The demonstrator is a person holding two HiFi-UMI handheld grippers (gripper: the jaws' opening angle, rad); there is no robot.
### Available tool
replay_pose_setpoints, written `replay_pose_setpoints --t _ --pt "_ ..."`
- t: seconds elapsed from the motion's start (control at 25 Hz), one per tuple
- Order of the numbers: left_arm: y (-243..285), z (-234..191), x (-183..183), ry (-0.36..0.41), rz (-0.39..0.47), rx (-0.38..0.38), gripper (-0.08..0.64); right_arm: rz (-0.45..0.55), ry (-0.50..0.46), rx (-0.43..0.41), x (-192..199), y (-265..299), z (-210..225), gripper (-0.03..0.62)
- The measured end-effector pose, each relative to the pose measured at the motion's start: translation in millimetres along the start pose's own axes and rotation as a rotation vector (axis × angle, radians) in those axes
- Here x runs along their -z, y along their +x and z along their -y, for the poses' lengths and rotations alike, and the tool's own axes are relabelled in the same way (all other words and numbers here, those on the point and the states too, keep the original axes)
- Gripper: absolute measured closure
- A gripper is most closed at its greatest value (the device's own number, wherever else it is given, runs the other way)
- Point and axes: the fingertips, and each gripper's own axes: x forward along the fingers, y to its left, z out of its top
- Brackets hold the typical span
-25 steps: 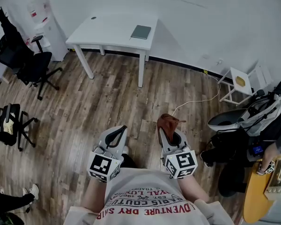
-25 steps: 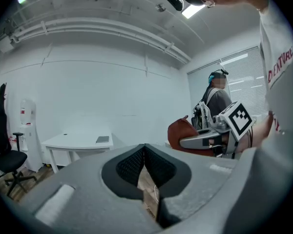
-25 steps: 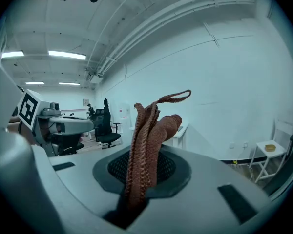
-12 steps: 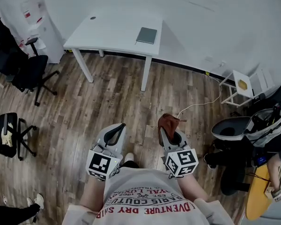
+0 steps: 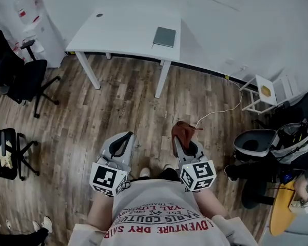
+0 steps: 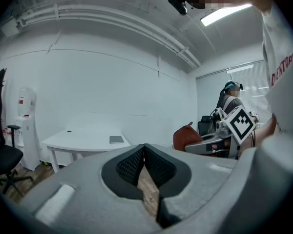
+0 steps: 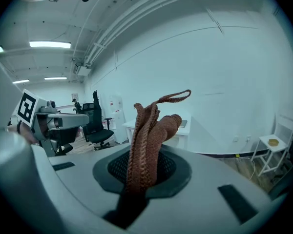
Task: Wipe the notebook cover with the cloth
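The notebook lies flat near the right end of the white bench, which stands against the wall well apart from you. Its dark grey-green cover faces up. The cloth, a reddish-brown knitted piece, is nowhere near it. You have it pinched in your right tongs: the jaws clamp its lower part, while the bunched folds and a small loop stand up past the tips. Your left tongs are closed on themselves, ridged pad against ridged pad, and only floor shows through the slit below the tips. You hold both tongs low in front of your chest, side by side, pointing toward the bench, above the wood-plank floor. Left of the bench stands a water dispenser with a black office chair near it. To the right, a small white side table sits by the wall, and a white cable trails across the floor from that side.
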Motion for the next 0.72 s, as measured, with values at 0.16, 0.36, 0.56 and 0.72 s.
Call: replay_pose_setpoints --t 0.16,0.36,0.56,0.72 --pt "22.2 -13.4 6.4 -0.010 -0.030 -0.010 0.549 -0.015 0.012 -0.009 -2.5 25.2 14.7 0.525" --pt "64.8 -29.2 7.2 -0.003 -0.064 -0.027 0.549 -0.031 0.033 -0.040 -10.7 71.4 47.0 0.525" --pt "132.2 -51.2 -7.0 -0.004 -0.066 -0.055 0.549 -0.017 0.028 -0.070 -37.9 122.8 96.3 0.525" --pt "199.3 -66.5 -31.8 0.029 -0.037 -0.071 0.549 0.013 0.000 -0.077 -72.0 163.6 149.6 0.525"
